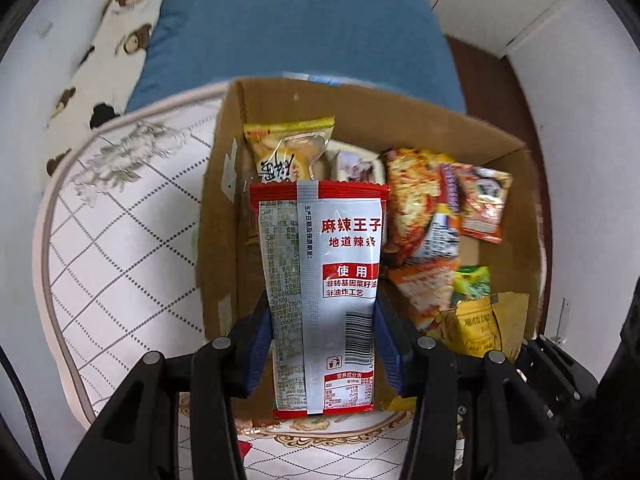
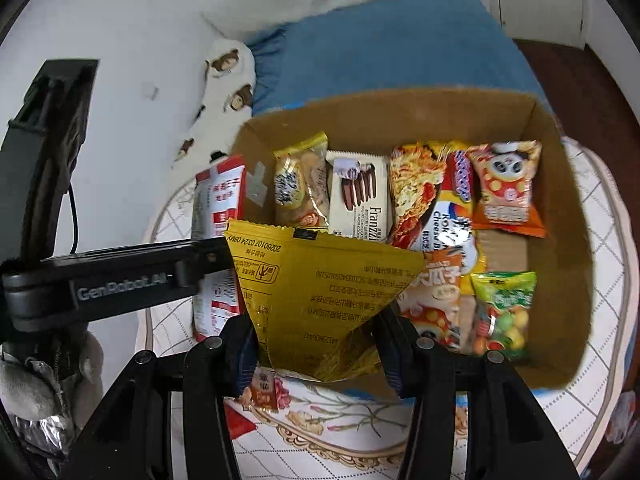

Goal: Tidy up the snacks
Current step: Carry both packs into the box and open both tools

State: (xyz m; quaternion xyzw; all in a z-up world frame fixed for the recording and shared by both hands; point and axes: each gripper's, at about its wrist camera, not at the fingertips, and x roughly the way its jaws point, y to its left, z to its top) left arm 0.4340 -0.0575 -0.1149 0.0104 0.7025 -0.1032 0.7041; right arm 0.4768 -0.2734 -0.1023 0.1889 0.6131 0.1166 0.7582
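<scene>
Bed point(image 1: 304, 28), blue sheet, bear-print pillow point(image 1: 116, 52) along the wall. White quilted mat point(image 1: 120, 240) on top, carrying an open cardboard box point(image 2: 568, 240).

Box holds snack packs laid flat: pizza-print bag point(image 2: 416, 184), wafer pack point(image 2: 360, 196), yellow pastry pack point(image 2: 300, 184), panda pack point(image 2: 508, 184), green candy bag point(image 2: 504, 312).

Left gripper point(image 1: 324, 344) points down at the box's left wall. Jaws closed on red-white pack point(image 1: 324, 280), gripped at its long edges, upright, above that wall.

Right gripper point(image 2: 316, 344) at the box's near-left corner. Jaws closed on yellow pouch point(image 2: 316, 280), pinched at its lower end so it fans out wider at the top, print upside down.
</scene>
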